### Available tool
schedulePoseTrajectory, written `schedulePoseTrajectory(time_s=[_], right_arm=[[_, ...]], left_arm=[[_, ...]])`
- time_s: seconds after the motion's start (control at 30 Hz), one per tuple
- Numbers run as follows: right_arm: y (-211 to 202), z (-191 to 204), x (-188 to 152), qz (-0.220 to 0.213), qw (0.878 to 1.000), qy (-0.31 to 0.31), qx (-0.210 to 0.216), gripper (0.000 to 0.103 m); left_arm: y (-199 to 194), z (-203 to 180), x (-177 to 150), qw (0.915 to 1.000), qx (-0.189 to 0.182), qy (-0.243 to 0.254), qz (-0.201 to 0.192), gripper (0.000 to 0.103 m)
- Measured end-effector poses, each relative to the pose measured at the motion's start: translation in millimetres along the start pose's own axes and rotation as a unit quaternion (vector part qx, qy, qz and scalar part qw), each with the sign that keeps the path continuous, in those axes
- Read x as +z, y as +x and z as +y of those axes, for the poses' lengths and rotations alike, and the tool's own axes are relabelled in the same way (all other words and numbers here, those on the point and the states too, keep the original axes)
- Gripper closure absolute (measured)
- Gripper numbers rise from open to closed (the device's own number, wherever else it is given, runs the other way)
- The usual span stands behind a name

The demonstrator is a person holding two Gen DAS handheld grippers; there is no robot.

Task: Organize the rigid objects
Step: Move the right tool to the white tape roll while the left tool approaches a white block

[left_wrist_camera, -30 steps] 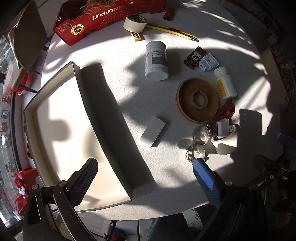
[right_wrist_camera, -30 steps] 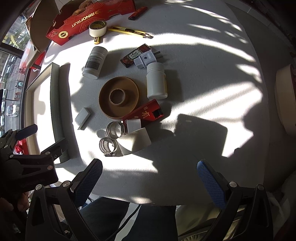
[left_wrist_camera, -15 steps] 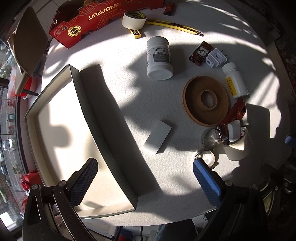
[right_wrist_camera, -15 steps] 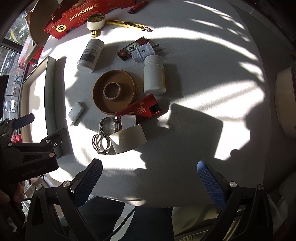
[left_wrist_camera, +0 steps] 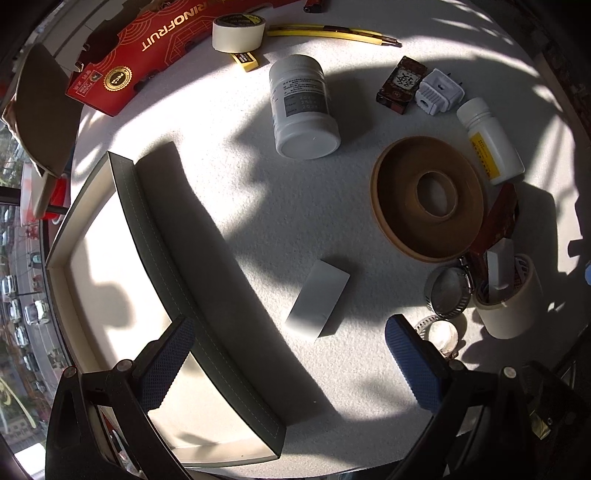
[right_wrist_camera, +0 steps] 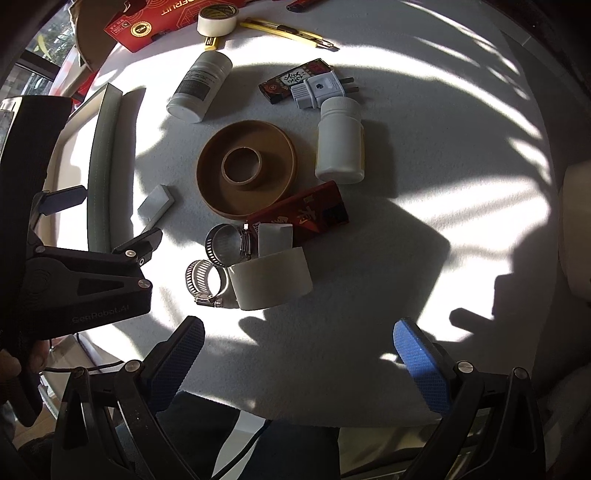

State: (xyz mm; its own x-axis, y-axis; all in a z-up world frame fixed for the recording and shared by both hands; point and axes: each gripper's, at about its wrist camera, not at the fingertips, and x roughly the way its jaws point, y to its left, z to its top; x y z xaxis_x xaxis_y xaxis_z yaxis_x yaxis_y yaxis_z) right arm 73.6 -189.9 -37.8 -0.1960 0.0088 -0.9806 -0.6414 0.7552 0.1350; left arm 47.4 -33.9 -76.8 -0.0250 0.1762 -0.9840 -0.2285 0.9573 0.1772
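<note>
My left gripper (left_wrist_camera: 291,365) is open and empty, low over the white table, with a small grey block (left_wrist_camera: 317,302) just ahead of its fingers. The open tray (left_wrist_camera: 110,258) lies to the left, its dark wall under the left finger. My right gripper (right_wrist_camera: 299,354) is also open and empty, near the table's front edge. Ahead of it stand a white tape roll (right_wrist_camera: 269,280), two hose clamps (right_wrist_camera: 225,245), a red box (right_wrist_camera: 306,214), a brown spool (right_wrist_camera: 247,173) and a small white bottle (right_wrist_camera: 340,144). The right wrist view shows the left gripper (right_wrist_camera: 103,221) beside the grey block (right_wrist_camera: 155,203).
A large white bottle (left_wrist_camera: 303,110) lies on its side behind the block. A plug adapter (left_wrist_camera: 439,90) and a dark card pack (left_wrist_camera: 400,83) sit further back. Masking tape (left_wrist_camera: 238,31), a yellow knife (left_wrist_camera: 332,33) and a red carton (left_wrist_camera: 166,48) line the far edge.
Both grippers have moved forward over the table, so the objects look nearer. The grey block now sits closer to the left fingers. Nothing on the table has moved.
</note>
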Motion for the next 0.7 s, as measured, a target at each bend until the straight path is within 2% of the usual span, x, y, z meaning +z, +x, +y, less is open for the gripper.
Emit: schedulePoseTrajectory(time_s=[0.23,0.33,0.43,0.5,0.57,0.63,0.7], right_arm=[[25,11,11,0.017,0.999,-0.033,-0.007,0.0],[31,11,11,0.02,0.999,-0.035,-0.006,0.0],[36,-5,13,0.026,0.999,-0.011,-0.017,0.0],[35,-24,7,0.03,0.999,0.013,-0.014,0.0],[33,-43,0,0.03,0.999,0.03,-0.035,0.0],[32,-60,-8,0.033,0.997,0.044,-0.046,0.0],[31,-74,-16,0.034,0.997,0.059,-0.041,0.0]], left_arm=[[25,-3,7,0.9997,0.013,0.018,0.01,0.0],[28,0,8,0.9999,0.004,0.014,0.004,0.0],[28,3,11,0.9999,0.003,0.015,-0.006,0.0],[27,9,11,0.9997,0.019,0.003,-0.017,0.0],[27,17,10,0.9992,0.031,-0.013,-0.022,0.0],[30,26,10,0.9991,0.025,-0.027,-0.022,0.0],[32,34,9,0.9992,0.018,-0.03,-0.019,0.0]])
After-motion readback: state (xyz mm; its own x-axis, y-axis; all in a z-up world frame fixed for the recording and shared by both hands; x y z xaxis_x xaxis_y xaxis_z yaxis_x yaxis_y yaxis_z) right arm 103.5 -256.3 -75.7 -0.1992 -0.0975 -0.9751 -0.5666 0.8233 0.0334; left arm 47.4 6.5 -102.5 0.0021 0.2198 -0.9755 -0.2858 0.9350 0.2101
